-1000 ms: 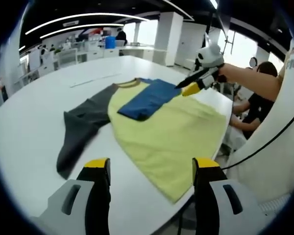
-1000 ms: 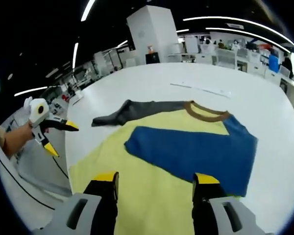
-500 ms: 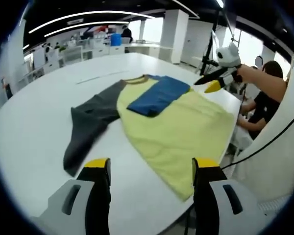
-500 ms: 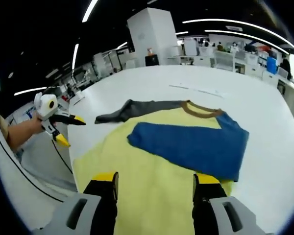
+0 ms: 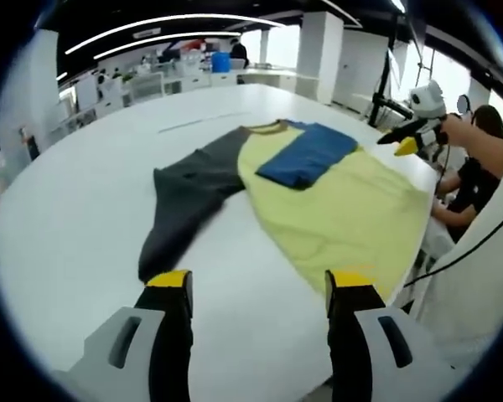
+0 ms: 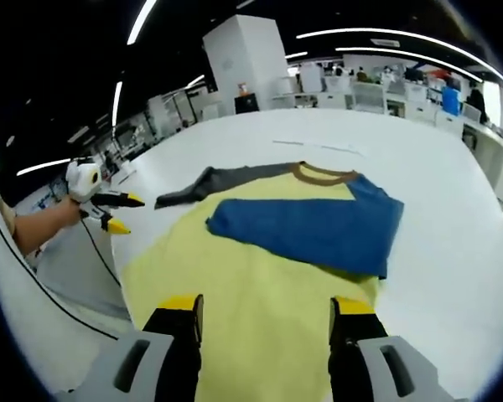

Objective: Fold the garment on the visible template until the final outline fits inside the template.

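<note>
Left gripper (image 5: 256, 289): my jaws stand wide, nothing between them.
Right gripper (image 6: 265, 314): my jaws spread wide, holding nothing, over the yellow hem.
Garment (image 5: 335, 213): one T-shirt, flat on the white table (image 5: 75, 209), at my left gripper view's 12 to 2 o'clock.
Look: yellow body, brown collar (image 6: 323, 173); blue sleeve (image 6: 310, 230) folded onto the chest, grey sleeve (image 5: 184, 197) stretched out.

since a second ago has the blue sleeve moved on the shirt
No. The blue sleeve lies folded across the yellow shirt, its end just below the brown collar as before.
</note>
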A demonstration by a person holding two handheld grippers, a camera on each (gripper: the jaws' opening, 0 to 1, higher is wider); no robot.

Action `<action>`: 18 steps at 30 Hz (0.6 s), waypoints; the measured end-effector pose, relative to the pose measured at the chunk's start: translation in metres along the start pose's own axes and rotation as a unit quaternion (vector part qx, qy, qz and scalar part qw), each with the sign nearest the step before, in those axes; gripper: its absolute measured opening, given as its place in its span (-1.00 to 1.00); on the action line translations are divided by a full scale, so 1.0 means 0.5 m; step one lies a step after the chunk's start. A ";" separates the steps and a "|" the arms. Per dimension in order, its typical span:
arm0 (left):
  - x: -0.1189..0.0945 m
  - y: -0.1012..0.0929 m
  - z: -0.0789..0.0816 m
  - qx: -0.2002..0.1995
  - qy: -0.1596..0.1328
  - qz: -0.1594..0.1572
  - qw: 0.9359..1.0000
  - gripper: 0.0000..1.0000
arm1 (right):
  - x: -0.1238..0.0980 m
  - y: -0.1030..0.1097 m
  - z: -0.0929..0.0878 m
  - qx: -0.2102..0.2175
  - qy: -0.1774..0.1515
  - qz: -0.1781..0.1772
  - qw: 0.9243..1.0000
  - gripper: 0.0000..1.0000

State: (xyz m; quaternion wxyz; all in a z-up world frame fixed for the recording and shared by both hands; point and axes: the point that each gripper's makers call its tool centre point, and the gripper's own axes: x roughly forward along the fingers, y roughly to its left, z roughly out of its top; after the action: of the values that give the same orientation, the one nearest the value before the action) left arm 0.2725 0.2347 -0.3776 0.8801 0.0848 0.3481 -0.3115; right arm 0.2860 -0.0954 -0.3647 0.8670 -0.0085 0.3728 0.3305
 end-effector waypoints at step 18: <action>-0.002 0.083 -0.017 -0.043 -0.006 0.059 0.997 0.10 | -0.034 -0.025 -0.016 0.017 -0.009 -0.011 1.000 0.17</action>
State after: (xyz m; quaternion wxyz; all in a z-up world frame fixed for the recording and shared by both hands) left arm 0.2923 0.2710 -0.3862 0.9019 0.0654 0.3501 -0.2444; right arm 0.2796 -0.1167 -0.3624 0.8736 0.0048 0.3707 0.3151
